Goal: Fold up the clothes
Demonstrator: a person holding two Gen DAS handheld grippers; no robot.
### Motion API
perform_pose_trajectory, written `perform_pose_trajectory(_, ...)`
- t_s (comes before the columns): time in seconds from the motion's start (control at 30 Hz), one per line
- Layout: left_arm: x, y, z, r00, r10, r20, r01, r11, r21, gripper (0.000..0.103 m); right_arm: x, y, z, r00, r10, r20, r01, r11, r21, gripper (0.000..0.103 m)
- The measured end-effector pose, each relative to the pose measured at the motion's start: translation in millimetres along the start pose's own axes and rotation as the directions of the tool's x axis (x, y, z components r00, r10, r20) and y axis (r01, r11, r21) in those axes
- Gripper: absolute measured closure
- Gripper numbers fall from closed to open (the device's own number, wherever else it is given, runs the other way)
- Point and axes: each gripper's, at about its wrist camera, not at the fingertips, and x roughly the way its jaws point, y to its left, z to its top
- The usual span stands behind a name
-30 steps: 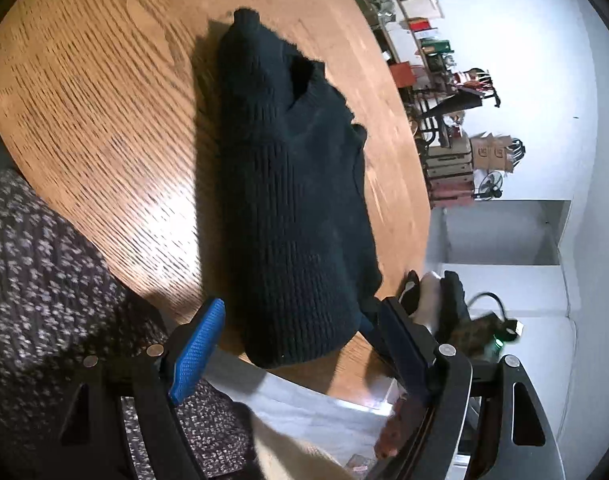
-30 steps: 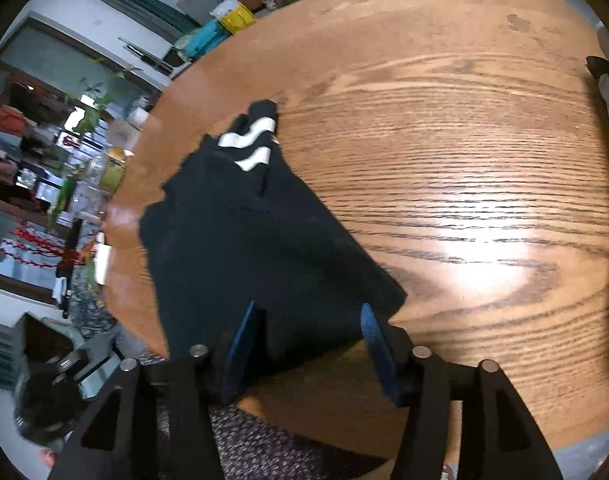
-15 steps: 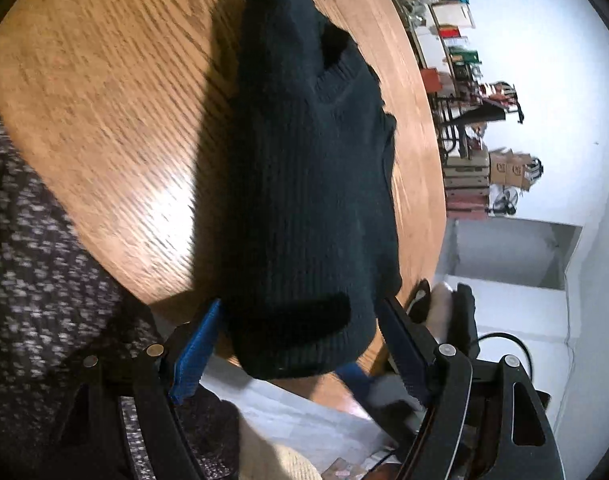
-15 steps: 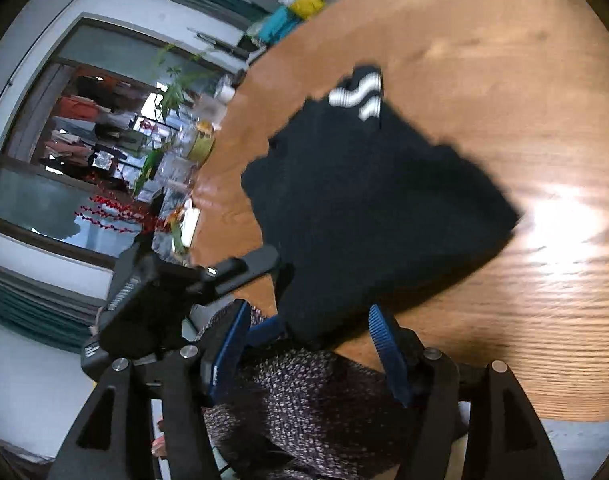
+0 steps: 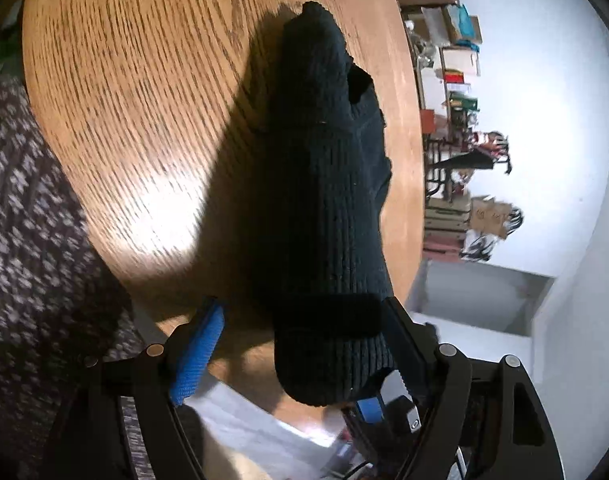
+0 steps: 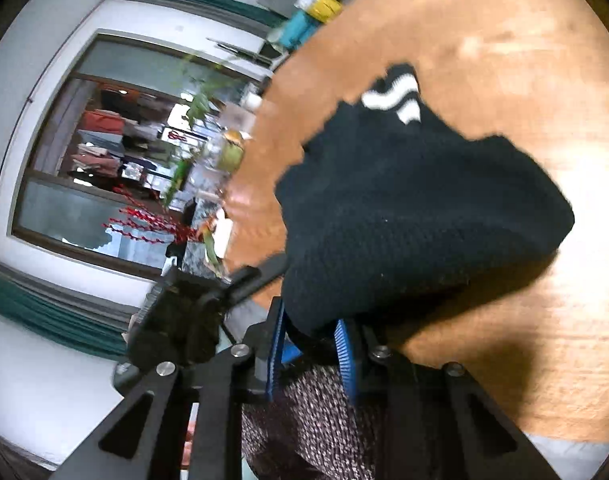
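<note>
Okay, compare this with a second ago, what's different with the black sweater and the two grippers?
The right gripper swung towards the near corner of the black knitted sweater; its jaws have just been closing and now pinch that hem. The left gripper rolled a little, the sweater's end now hanging between its open jaws. The sweater stayed lying folded on the round wooden table, white stripes at the far end.

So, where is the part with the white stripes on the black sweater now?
In the right wrist view, the white stripes are at the far end of the black sweater, lying on the wooden table, away from the right gripper.
</note>
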Motion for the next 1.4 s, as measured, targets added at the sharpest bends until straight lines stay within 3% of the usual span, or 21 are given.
perform_pose_trajectory(0.17,-0.2,-4.4,-2.9,0.995,-0.079,0.060,0.083,0.995,-0.055,0.024,1.1,6.4,3.4,1.000,0.024,0.004,-0.024,1.000,-0.007,0.077)
perform_pose_trajectory(0.3,20.6,-7.6,-8.7,0.995,-0.096,-0.003,0.096,0.992,-0.084,0.024,-3.9,3.1,0.7,0.999,0.038,-0.001,-0.038,0.999,0.002,0.077)
perform_pose_trajectory(0.47,29.0,-3.6,-17.8,0.990,-0.127,0.056,0.134,0.980,-0.145,0.024,-7.9,2.5,0.1,1.000,0.029,-0.008,-0.030,0.999,-0.014,0.077)
perform_pose_trajectory(0.6,42.8,-5.6,-10.9,0.995,-0.092,0.030,0.096,0.980,-0.173,0.024,-11.2,3.1,-2.4,1.000,-0.008,-0.014,0.008,1.000,-0.030,0.077)
perform_pose_trajectory(0.63,46.1,-6.8,-9.6,0.997,-0.080,0.019,0.082,0.982,-0.172,0.025,-12.4,2.8,-2.9,0.999,-0.038,-0.012,0.038,0.999,-0.029,0.075)
perform_pose_trajectory(0.67,48.4,-7.6,-8.6,0.998,-0.066,0.010,0.066,0.983,-0.172,0.034,-13.6,2.5,-3.5,0.998,-0.069,-0.011,0.068,0.997,-0.029,0.065)
perform_pose_trajectory(0.7,47.9,-7.1,-8.4,0.999,-0.043,0.006,0.043,0.984,-0.173,0.044,-18.7,-1.6,-3.8,0.995,-0.095,0.005,0.096,0.995,-0.007,0.055)
perform_pose_trajectory(0.73,47.2,-6.8,-8.3,1.000,-0.028,0.002,0.028,0.984,-0.175,0.051,-27.0,-8.5,-4.0,0.992,-0.120,0.030,0.119,0.992,0.032,0.035)
perform_pose_trajectory(0.77,46.1,-7.1,-8.7,0.999,-0.039,-0.004,0.038,0.982,-0.184,0.055,-35.2,-15.5,-4.1,0.988,-0.146,0.054,0.142,0.987,0.071,0.023)
perform_pose_trajectory(0.83,43.3,-7.7,-8.9,0.997,-0.079,-0.020,0.073,0.974,-0.212,0.057,-51.8,-29.4,-4.5,0.975,-0.199,0.100,0.183,0.971,0.151,0.017)
perform_pose_trajectory(0.97,33.1,-21.0,-3.3,0.985,-0.166,-0.036,0.153,0.961,-0.230,0.058,-71.9,-65.8,-7.9,0.975,-0.122,0.186,0.044,0.924,0.381,0.017)
perform_pose_trajectory(1.1,20.1,-27.0,-2.5,0.977,-0.214,-0.023,0.203,0.951,-0.232,0.058,-65.2,-70.1,-9.7,0.964,-0.016,0.266,-0.114,0.877,0.466,0.015)
perform_pose_trajectory(1.2,18.4,-24.7,-3.3,0.977,-0.212,-0.017,0.202,0.949,-0.244,0.058,-54.7,-67.4,-8.0,0.950,-0.025,0.312,-0.151,0.836,0.527,0.014)
perform_pose_trajectory(1.33,17.8,-23.5,-4.6,0.977,-0.211,-0.017,0.200,0.948,-0.247,0.058,-35.5,-73.7,-5.5,0.943,-0.010,0.332,-0.214,0.748,0.629,0.013)
perform_pose_trajectory(1.4,17.3,-25.1,-4.7,0.978,-0.206,-0.019,0.196,0.952,-0.236,0.058,-27.7,-75.2,-0.9,0.947,-0.028,0.321,-0.197,0.739,0.644,0.013)
